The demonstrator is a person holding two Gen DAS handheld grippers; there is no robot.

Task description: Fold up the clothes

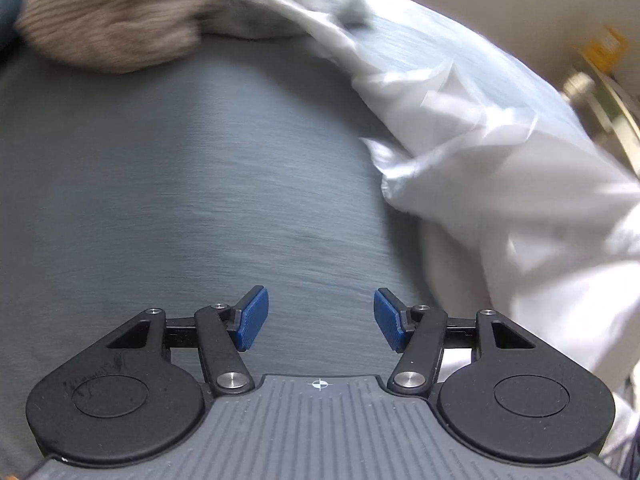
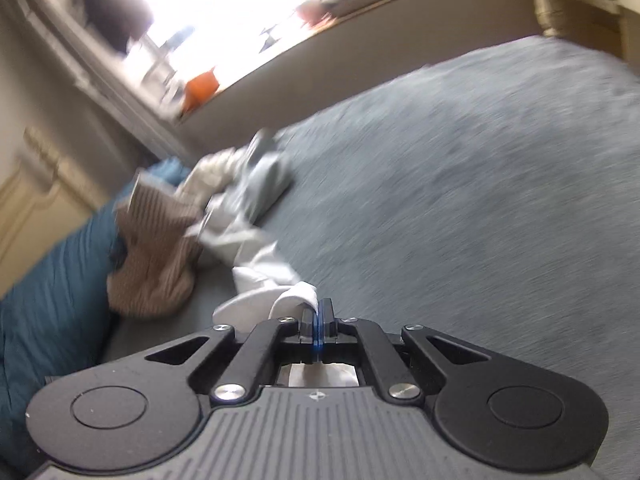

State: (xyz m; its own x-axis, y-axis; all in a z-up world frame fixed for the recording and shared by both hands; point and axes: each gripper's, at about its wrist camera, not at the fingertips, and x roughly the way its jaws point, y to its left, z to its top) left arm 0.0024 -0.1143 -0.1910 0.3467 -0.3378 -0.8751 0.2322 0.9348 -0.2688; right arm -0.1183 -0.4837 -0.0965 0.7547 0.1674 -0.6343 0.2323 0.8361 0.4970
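The right claw is clamped on a white garment trailing across the bed; the left claw stands apart, empty.

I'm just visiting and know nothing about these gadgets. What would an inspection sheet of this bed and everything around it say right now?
Surface: grey bedspread, mostly bare in front of the left gripper.
Job's things: white garment trailing across the bed; brown ribbed garment and a grey one heaped at the far end.
Clutter: teal pillow beside the heap.
Grippers: left gripper open, nothing between its pads; right gripper shut on a corner of the white garment.
Cables: nothing seen.
Surroundings: bright window with an orange thing on its sill; cream cupboard; both views blurred.
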